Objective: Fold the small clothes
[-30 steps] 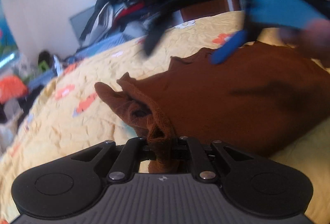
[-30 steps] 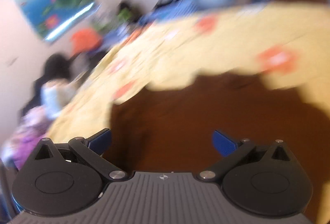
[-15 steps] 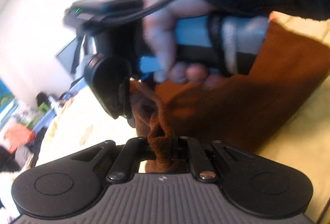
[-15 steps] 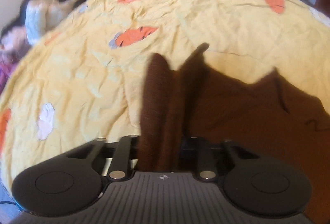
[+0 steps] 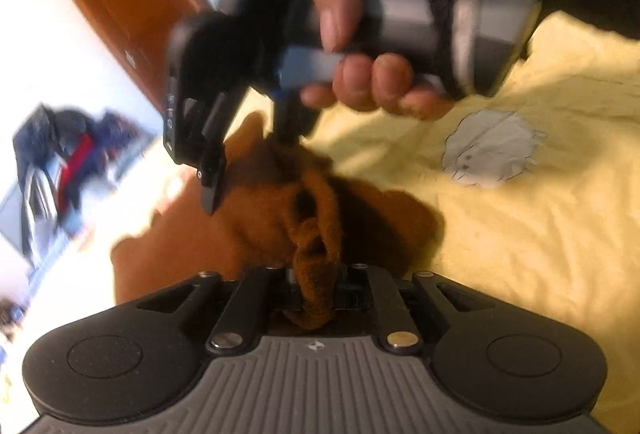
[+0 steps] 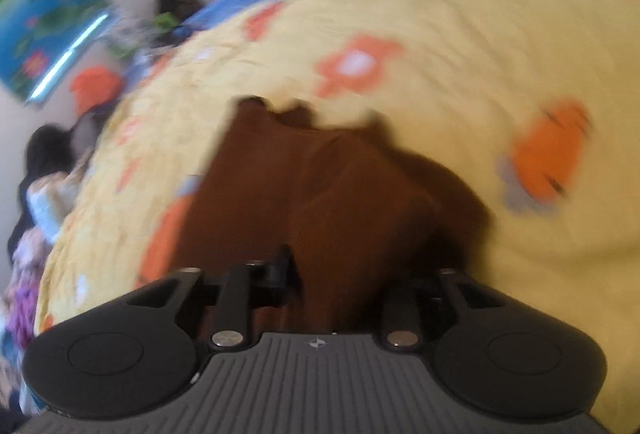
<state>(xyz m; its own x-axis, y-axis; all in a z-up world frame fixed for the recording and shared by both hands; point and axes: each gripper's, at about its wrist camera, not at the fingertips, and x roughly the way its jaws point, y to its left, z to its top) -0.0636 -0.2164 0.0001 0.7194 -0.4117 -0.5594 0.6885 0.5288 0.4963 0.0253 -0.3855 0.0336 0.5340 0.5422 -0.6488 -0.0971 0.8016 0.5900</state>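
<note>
Both our hands swung the brown cloth (image 5: 320, 210) over. Our left gripper (image 5: 318, 284) pinches it; our right gripper (image 6: 332, 286), just loosening, holds a fold. Next we lay it flat.

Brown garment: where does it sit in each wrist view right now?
Left wrist: brown garment at centre, bunched up and running down into the near jaws.
Right wrist: brown garment at centre, reaching down between the near jaws.
Shared landmark: yellow bedspread beneath it.

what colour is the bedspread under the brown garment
Yellow bedspread with orange flowers, best in right wrist view.
</note>
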